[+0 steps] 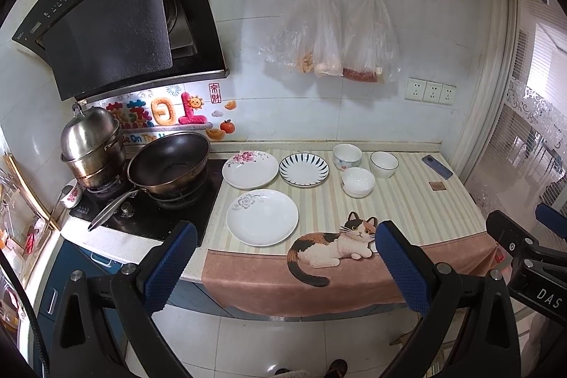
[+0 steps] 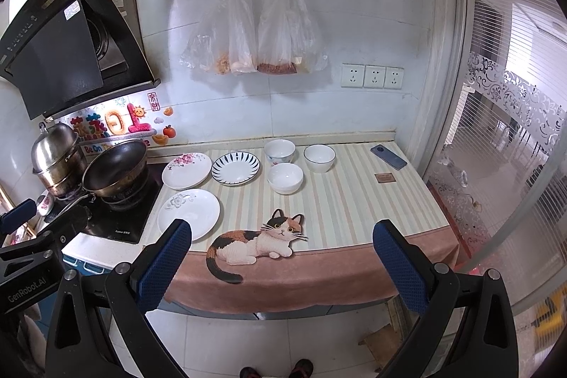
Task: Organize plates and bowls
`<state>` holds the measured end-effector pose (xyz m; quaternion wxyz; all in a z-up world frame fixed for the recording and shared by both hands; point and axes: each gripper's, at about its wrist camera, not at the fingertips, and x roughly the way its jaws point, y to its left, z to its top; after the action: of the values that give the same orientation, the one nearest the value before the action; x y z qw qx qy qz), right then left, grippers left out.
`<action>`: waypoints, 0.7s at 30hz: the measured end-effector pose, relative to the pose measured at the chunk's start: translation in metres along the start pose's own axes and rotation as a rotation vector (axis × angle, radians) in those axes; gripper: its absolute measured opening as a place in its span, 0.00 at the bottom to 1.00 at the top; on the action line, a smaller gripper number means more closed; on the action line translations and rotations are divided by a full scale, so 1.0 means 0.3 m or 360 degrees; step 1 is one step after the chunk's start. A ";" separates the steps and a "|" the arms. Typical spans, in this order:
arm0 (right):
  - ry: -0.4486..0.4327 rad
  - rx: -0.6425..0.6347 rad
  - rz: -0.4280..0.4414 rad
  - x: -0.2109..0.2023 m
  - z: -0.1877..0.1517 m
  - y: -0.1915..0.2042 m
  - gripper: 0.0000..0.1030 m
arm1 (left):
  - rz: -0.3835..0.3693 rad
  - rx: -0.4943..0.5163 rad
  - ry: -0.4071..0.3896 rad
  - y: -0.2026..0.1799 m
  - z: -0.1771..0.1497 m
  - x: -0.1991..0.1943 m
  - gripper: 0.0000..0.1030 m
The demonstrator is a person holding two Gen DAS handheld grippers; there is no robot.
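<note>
Three plates point(image 1: 262, 216) and three bowls point(image 1: 358, 181) wait beyond the cat point(image 1: 333, 245), so with both my left claw point(image 1: 283, 268) and right claw point(image 2: 281, 266) spread empty, I'd stack likes gently.

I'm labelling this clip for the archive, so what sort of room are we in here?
A home kitchen, most likely. A range hood hangs over a gas stove holding a wok and a steel steamer pot, and plates and bowls sit on a countertop mat against a tiled wall.
</note>
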<state>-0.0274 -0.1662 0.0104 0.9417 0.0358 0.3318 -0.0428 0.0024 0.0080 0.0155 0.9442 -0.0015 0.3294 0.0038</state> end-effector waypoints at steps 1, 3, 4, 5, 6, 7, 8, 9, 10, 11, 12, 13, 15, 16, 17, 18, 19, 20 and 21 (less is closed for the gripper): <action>-0.0001 0.0000 -0.0001 0.000 0.000 0.001 1.00 | 0.0001 0.0000 -0.0003 0.004 -0.001 -0.003 1.00; -0.0001 -0.0001 0.0000 -0.003 0.001 0.005 1.00 | 0.0001 0.0002 -0.0005 0.006 -0.005 -0.007 1.00; 0.0000 -0.0001 0.0000 -0.004 0.004 0.006 1.00 | 0.0001 0.0003 -0.0005 0.010 -0.003 -0.008 1.00; 0.0000 -0.0001 0.0000 -0.005 0.007 0.008 1.00 | 0.0002 0.0005 -0.0006 0.008 -0.004 -0.008 1.00; 0.0000 -0.0002 -0.0001 -0.004 0.006 0.013 1.00 | 0.0002 0.0007 -0.0004 0.011 -0.003 -0.008 1.00; 0.0001 -0.0002 -0.0001 -0.005 0.008 0.014 1.00 | 0.0002 0.0004 -0.0003 0.013 -0.003 -0.009 1.00; 0.0001 -0.0001 -0.0002 -0.004 0.004 0.013 1.00 | 0.0004 0.0001 -0.0008 0.007 -0.008 -0.009 1.00; 0.0001 -0.0002 -0.0002 -0.004 0.002 0.012 1.00 | 0.0004 0.0001 -0.0008 0.010 -0.006 -0.010 1.00; 0.0003 -0.0002 -0.0001 -0.005 0.006 0.016 1.00 | 0.0003 0.0003 -0.0008 0.008 -0.008 -0.009 1.00; 0.0003 -0.0002 -0.0003 0.000 0.006 0.021 1.00 | 0.0004 0.0004 -0.0009 0.007 -0.008 -0.009 1.00; 0.0002 -0.0003 -0.0004 -0.001 0.008 0.022 1.00 | 0.0005 0.0004 -0.0011 0.009 -0.008 -0.008 1.00; 0.0002 -0.0003 -0.0002 0.001 0.005 0.018 1.00 | 0.0005 0.0005 -0.0012 0.012 -0.007 -0.008 1.00; -0.0001 -0.0001 -0.0002 -0.001 0.008 0.021 1.00 | 0.0006 0.0007 -0.0014 0.016 -0.005 -0.005 1.00; 0.0001 -0.0002 -0.0002 0.002 0.009 0.021 1.00 | 0.0007 0.0008 -0.0016 0.019 -0.003 -0.005 1.00; -0.0001 -0.0001 -0.0001 0.002 0.010 0.021 1.00 | 0.0008 0.0010 -0.0013 0.016 0.000 0.003 1.00; -0.0001 0.0000 -0.0001 0.005 0.013 0.024 1.00 | 0.0008 0.0010 -0.0013 0.018 0.001 0.006 1.00; -0.0001 0.0000 -0.0001 0.007 0.017 0.026 1.00 | 0.0009 0.0010 -0.0013 0.019 0.001 0.006 1.00; 0.0001 0.0000 -0.0001 0.011 0.020 0.029 1.00 | 0.0010 0.0009 -0.0012 0.022 0.002 0.008 1.00; 0.0001 0.0002 0.0001 0.013 0.019 0.028 1.00 | 0.0009 0.0008 -0.0011 0.024 0.002 0.010 1.00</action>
<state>-0.0200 -0.1585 0.0127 0.9416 0.0366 0.3321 -0.0425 0.0051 0.0154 0.0142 0.9453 0.0020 0.3261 0.0058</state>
